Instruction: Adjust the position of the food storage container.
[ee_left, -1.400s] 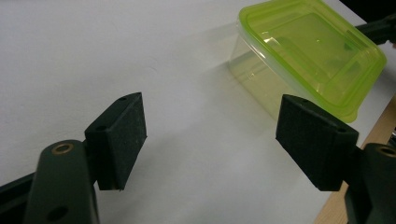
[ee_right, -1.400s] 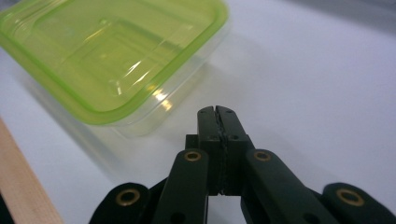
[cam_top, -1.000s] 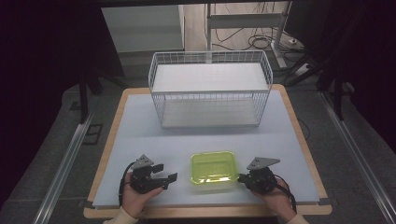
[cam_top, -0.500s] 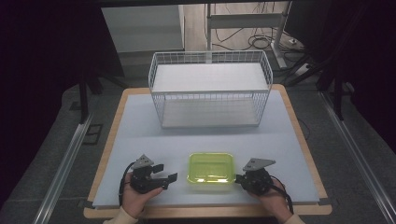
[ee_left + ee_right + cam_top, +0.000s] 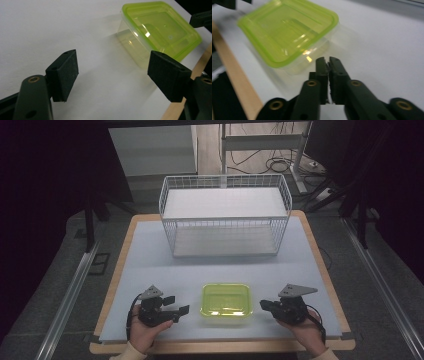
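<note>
The left hand [image 5: 142, 330] comes in from the bottom edge and holds the left gripper [image 5: 176, 306] low and about level, pointing right. Its jaws stand wide apart with nothing between the pads [image 5: 65, 73]. The right hand [image 5: 305, 330] holds the right gripper [image 5: 263, 305] low, pointing left. Its jaws have just been opening a little, yet the fingertips [image 5: 323, 65] all but touch, with nothing between them.

A clear container with a lime-green lid [image 5: 225, 299] sits upright and closed near the table's front edge.
</note>
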The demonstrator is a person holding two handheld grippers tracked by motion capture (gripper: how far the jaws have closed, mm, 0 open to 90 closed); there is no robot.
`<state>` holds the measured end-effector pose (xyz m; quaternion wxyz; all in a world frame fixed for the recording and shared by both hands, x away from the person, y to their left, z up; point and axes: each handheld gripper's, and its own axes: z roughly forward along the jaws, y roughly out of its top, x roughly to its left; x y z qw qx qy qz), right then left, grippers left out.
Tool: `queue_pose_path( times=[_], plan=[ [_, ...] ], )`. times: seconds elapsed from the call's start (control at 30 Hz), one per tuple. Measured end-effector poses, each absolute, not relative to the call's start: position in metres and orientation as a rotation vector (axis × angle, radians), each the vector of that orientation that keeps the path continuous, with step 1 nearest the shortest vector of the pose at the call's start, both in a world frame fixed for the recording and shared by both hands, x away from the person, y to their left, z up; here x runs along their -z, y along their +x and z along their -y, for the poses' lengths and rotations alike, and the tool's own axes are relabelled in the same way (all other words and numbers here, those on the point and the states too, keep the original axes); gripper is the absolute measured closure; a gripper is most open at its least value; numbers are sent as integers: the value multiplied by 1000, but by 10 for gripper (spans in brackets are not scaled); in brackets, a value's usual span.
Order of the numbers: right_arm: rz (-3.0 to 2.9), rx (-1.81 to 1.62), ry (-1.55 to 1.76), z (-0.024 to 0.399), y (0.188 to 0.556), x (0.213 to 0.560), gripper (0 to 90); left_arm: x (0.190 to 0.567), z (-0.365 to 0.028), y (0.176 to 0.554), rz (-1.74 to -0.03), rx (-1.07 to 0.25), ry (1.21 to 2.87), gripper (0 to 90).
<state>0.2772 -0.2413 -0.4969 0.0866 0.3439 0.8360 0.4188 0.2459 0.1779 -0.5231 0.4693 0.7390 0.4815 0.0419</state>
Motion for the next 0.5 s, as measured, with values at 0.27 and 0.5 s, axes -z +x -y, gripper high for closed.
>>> queue_pose_path(
  times=[0.27, 0.5],
  plan=[
    [-2439, -1468, 1038, 244, 275, 489, 448, 517, -185, 244, -1201, -55, 1754, 247],
    [-2447, -1516, 1084, 242, 276, 490, 337, 513, -180, 246, -1182, -17, 1749, 251]
  ],
)
